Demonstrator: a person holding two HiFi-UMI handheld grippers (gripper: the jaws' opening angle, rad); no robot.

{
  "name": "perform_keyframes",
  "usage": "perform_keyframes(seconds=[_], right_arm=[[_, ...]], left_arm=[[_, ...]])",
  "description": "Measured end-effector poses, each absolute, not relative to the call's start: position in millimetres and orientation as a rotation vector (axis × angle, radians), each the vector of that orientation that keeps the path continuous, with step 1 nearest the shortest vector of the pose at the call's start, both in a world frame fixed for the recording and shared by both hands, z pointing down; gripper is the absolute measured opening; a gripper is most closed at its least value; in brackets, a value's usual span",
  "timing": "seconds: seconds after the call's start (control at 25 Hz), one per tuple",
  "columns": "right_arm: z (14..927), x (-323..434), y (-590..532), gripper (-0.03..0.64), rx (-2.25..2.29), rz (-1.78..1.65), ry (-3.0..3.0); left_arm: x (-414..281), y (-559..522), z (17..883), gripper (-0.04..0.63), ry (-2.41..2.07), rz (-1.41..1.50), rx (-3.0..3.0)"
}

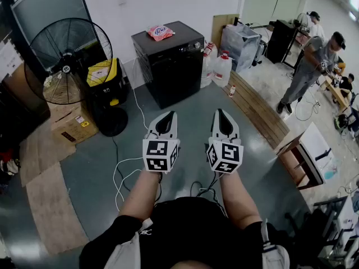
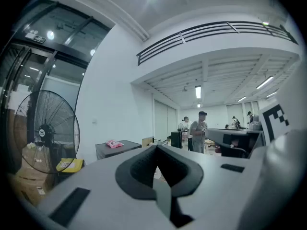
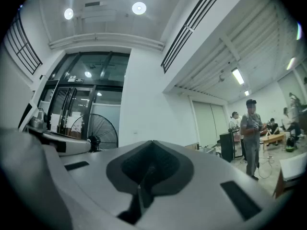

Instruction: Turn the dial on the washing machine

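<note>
The black washing machine stands against the white wall, well ahead of me, with a pink packet on its lid. Small controls show along its top front edge; the dial is too small to make out. My left gripper and right gripper are held side by side over the floor, far short of the machine, both shut and empty. In the left gripper view the machine sits beyond the closed left gripper. The right gripper points at the wall, and the machine is not seen there.
A large floor fan stands left of the machine, with a yellow-and-black device and a cardboard box by it. Water jugs and wooden planks lie to the right. A white cable trails on the floor. People work at the far right.
</note>
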State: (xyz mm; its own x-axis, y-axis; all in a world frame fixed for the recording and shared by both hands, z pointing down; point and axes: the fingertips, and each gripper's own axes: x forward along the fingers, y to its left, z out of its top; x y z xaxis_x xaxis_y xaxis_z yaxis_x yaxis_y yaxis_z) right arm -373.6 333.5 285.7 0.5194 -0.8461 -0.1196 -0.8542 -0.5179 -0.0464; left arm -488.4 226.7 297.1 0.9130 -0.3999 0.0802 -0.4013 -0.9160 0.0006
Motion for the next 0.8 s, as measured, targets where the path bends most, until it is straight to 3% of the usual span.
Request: perform_keyframes(seconds=[0.8], right_arm=[[291.2,-352.9,348.1,0.0,-2.556,0.099,1.534]], left_arm=[[-464.1,249.0,302.2,0.011,-0.653,0.128,3.039]])
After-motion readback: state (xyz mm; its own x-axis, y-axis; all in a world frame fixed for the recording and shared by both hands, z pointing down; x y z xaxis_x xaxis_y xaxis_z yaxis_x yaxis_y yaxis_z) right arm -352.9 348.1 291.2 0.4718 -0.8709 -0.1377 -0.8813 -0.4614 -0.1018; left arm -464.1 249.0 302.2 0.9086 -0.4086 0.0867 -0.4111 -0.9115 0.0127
